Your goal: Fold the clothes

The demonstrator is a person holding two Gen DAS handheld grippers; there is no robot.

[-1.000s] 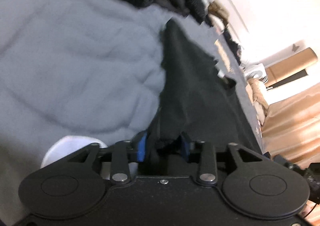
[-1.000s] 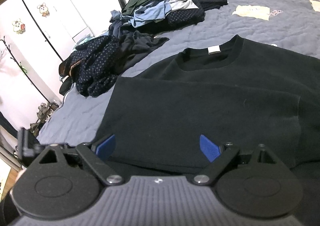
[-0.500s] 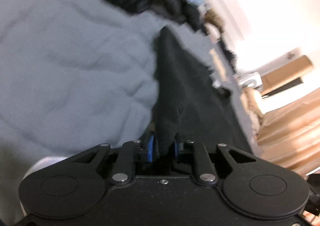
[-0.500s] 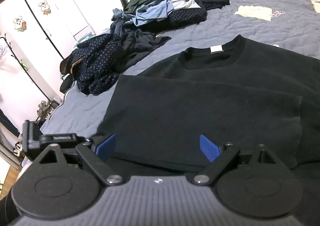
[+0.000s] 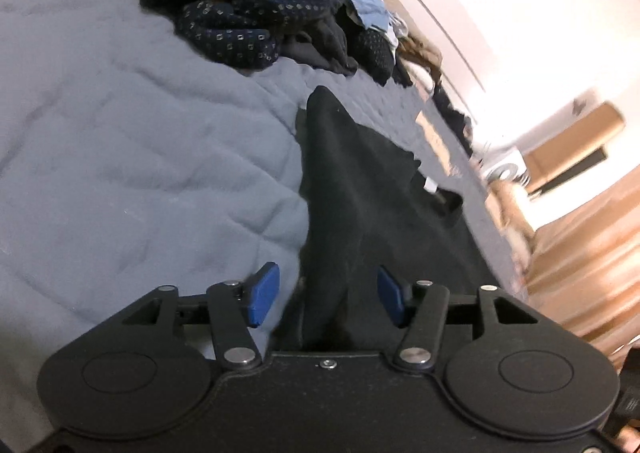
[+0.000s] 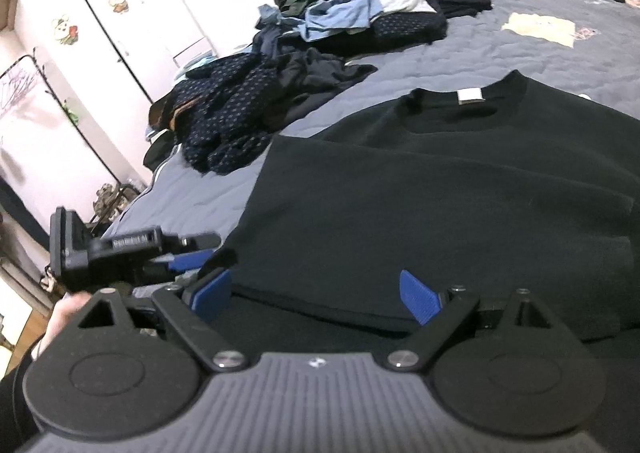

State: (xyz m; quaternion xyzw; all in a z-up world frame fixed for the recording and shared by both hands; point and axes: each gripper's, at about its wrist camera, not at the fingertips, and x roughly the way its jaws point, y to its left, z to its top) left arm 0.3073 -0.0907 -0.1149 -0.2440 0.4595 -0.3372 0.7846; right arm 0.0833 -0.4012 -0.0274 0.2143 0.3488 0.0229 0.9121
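Black sweatshirt (image 6: 460, 193) on grey quilted bed (image 5: 140, 157), left tool (image 5: 326, 295) spread astride its edge, right tool (image 6: 316, 293) spread, clothes pile (image 6: 280, 93) at 11 o'clock.

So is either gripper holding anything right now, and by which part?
Nothing is held. The left gripper is open, with the black sweatshirt's edge lying loose between its fingers. The right gripper is open above the folded fabric.
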